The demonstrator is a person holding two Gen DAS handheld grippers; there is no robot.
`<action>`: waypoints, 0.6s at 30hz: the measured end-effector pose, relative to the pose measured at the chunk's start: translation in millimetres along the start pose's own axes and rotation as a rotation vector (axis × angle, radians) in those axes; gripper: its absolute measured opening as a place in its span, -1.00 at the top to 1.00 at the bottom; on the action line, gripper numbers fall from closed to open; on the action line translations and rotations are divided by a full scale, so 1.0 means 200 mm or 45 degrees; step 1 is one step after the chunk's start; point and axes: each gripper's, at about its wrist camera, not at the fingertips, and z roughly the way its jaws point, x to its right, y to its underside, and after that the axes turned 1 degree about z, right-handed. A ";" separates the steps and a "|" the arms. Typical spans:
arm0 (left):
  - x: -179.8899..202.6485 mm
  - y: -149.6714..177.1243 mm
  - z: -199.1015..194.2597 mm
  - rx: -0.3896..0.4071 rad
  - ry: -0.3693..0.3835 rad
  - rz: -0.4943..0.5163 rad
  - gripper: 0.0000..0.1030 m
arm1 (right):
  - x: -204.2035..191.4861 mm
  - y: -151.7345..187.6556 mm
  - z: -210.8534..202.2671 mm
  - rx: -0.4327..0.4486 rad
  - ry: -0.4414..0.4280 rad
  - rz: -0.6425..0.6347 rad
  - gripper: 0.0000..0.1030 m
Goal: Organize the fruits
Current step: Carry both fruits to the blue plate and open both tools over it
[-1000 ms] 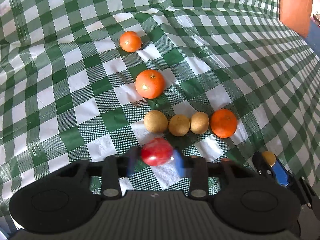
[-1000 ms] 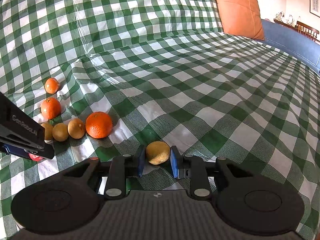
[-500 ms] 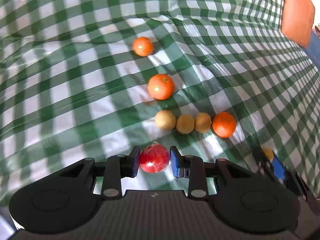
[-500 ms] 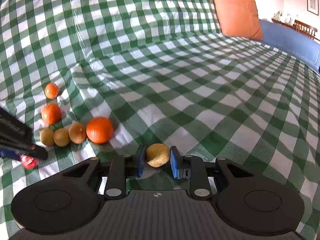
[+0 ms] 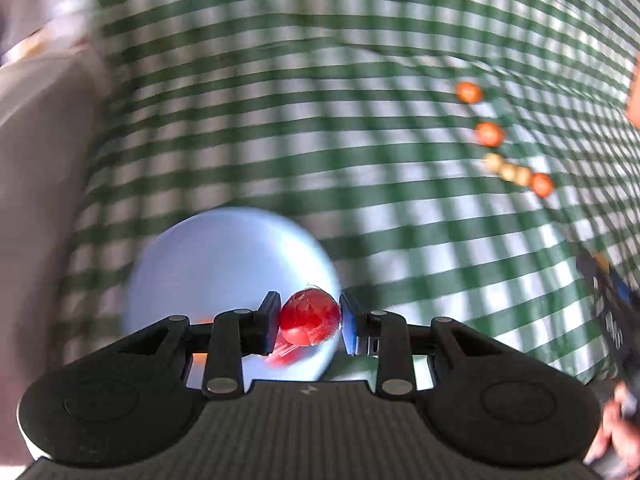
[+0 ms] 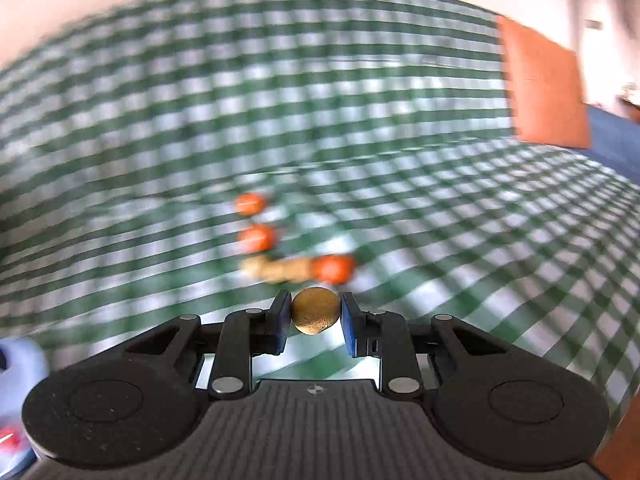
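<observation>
Over the pale blue plate (image 5: 224, 264), the left gripper (image 5: 309, 320) is clamped on a small red fruit (image 5: 310, 317), which looks wrapped in something shiny, maybe film. The plate sits on the green checked cloth (image 5: 360, 120) near its left edge, and there seems to be a bit of orange and red already on it under the gripper, too blurred to name. Both views are smeared with motion, so take the fine detail loosely.

The right gripper (image 6: 315, 312) is pinched on a brownish round fruit (image 6: 315, 311), held up off the cloth. Beyond it lie the rest: three oranges (image 6: 334, 269) and a short row of tan fruits (image 6: 276, 270), the row touching the nearest orange. The plate only peeks in at the far left of that view (image 6: 20, 360).

My read is the step is dropping the red one on the plate. To do it well: get low before letting go, because round fruit rolls and a flat plate won't stop much. Aim for the middle, not the near rim where the gripper hangs now. Open the fingers slowly and only a little so the wrap doesn't cling and drag it sideways, then lift straight up. I'd keep the right one parked clear until the left is out, since both heading for one small plate could bump.
</observation>
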 end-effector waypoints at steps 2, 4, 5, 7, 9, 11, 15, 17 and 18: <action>-0.14 0.06 -0.08 0.020 -0.016 -0.060 0.32 | -0.13 0.03 -0.13 -0.042 -0.104 -0.042 0.47; -0.26 0.11 -0.14 0.039 -0.032 -0.108 0.32 | -0.26 0.05 -0.23 -0.080 -0.199 -0.078 0.47; -0.31 0.14 -0.17 0.054 -0.031 -0.130 0.32 | -0.32 0.06 -0.28 -0.085 -0.234 -0.111 0.47; -0.40 0.18 -0.21 0.068 -0.019 -0.171 0.32 | -0.45 0.08 -0.36 -0.074 -0.282 -0.175 0.47; -0.48 0.22 -0.25 0.081 0.001 -0.215 0.32 | -0.55 0.08 -0.42 -0.066 -0.320 -0.229 0.47; -0.54 0.26 -0.28 0.100 0.017 -0.248 0.32 | -0.62 0.06 -0.46 -0.072 -0.350 -0.266 0.47; -0.65 0.34 -0.32 0.106 0.040 -0.292 0.32 | -0.76 0.07 -0.52 -0.082 -0.403 -0.351 0.47; -0.69 0.36 -0.32 0.106 0.049 -0.313 0.32 | -0.81 0.08 -0.53 -0.097 -0.422 -0.380 0.47; -0.71 0.37 -0.32 0.105 0.054 -0.323 0.32 | -0.84 0.08 -0.53 -0.105 -0.432 -0.393 0.47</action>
